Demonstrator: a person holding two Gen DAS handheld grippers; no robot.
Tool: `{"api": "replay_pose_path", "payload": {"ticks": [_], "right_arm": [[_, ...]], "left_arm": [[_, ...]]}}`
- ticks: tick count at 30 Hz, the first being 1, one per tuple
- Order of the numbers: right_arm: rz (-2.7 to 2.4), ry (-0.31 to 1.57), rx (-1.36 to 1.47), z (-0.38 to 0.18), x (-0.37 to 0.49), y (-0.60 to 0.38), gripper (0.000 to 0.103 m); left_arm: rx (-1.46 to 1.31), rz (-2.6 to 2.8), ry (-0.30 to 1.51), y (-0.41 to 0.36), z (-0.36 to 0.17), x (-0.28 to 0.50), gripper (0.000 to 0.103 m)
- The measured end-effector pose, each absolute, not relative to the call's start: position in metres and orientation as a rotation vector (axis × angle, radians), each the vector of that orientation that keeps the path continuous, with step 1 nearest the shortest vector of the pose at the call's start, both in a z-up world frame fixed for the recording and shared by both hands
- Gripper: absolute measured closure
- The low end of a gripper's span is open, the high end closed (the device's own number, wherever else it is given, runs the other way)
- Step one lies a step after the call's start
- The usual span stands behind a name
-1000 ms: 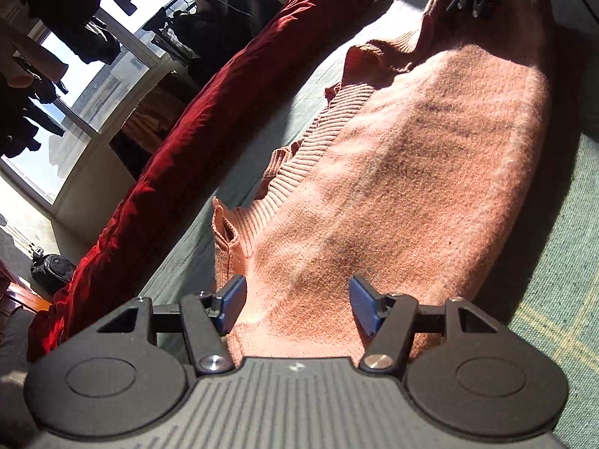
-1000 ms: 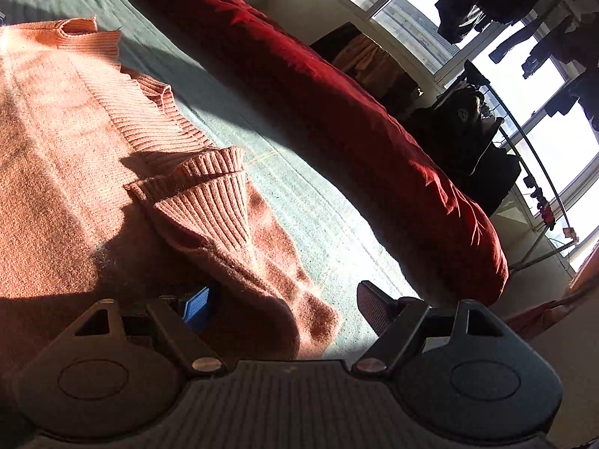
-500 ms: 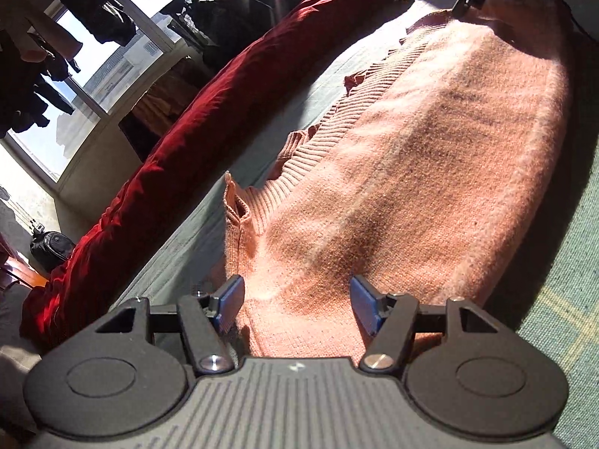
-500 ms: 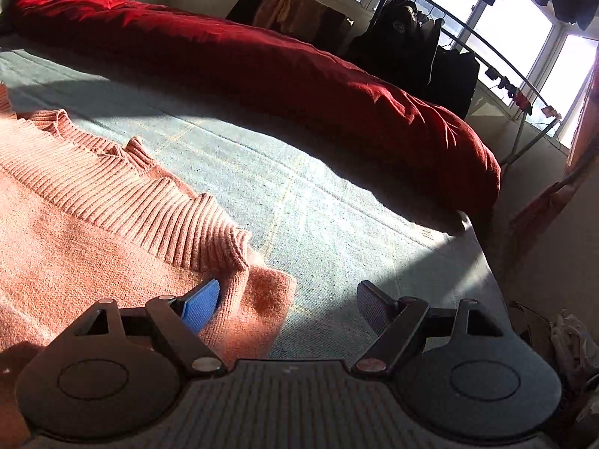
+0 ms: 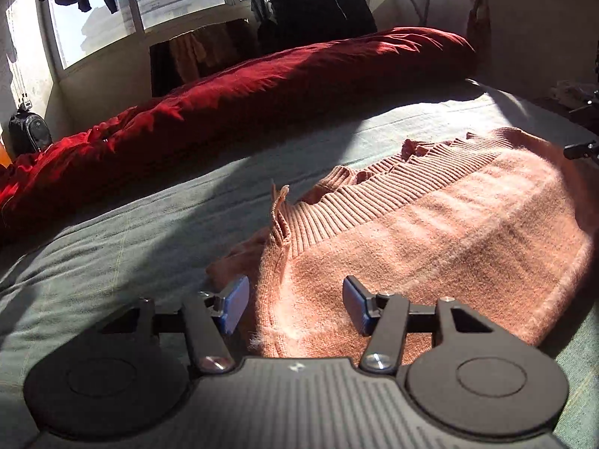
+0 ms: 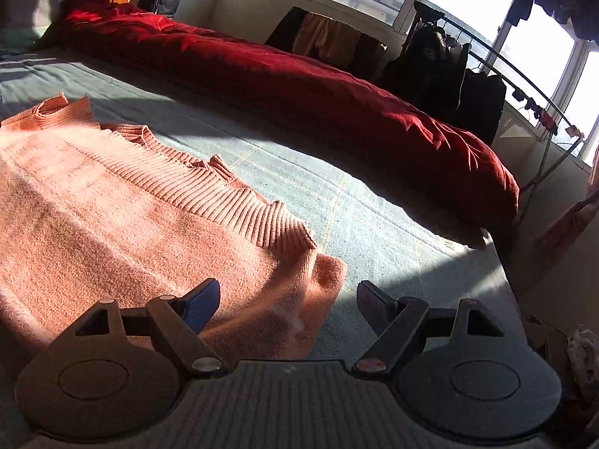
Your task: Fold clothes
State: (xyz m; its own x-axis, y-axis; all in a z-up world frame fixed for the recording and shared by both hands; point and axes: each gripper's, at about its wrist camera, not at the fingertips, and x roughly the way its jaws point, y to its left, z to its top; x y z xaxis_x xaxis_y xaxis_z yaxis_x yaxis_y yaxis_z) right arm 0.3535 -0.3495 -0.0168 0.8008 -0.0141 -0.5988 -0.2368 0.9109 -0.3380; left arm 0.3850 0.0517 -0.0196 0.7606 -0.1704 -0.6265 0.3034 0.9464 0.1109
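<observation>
Both grippers gape wide over the pink knit sweater (image 5: pixel 430 239) lying folded on the green bedsheet (image 5: pixel 112 239): left gripper (image 5: pixel 295 308) astride one corner, right gripper (image 6: pixel 288 305) at the other, nothing held

The right tool (image 6: pixel 286 308) hangs with its jaws spread wide over the near corner of the folded pink sweater (image 6: pixel 112 220), gripping nothing. The sweater lies flat on the grey-green bed (image 6: pixel 337 202); a red duvet (image 6: pixel 299 86) runs along the bed's far edge.
</observation>
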Motion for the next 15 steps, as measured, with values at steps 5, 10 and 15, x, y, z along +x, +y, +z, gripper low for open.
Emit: {"api": "replay_pose_path", "payload": {"ticks": [5, 10, 15], "right_arm": [[0.145, 0.636, -0.393, -0.017, 0.35, -0.346, 0.02], [0.136, 0.647, -0.374, -0.02, 0.348, -0.356, 0.02], [0.117, 0.659, -0.303, -0.023, 0.345, -0.37, 0.021]], "left_arm": [[0.162, -0.221, 0.687, 0.057, -0.042, 0.433, 0.059], [-0.007, -0.125, 0.759, 0.102, -0.068, 0.45, 0.054], [-0.088, -0.126, 0.743, 0.119, -0.063, 0.436, 0.055]]}}
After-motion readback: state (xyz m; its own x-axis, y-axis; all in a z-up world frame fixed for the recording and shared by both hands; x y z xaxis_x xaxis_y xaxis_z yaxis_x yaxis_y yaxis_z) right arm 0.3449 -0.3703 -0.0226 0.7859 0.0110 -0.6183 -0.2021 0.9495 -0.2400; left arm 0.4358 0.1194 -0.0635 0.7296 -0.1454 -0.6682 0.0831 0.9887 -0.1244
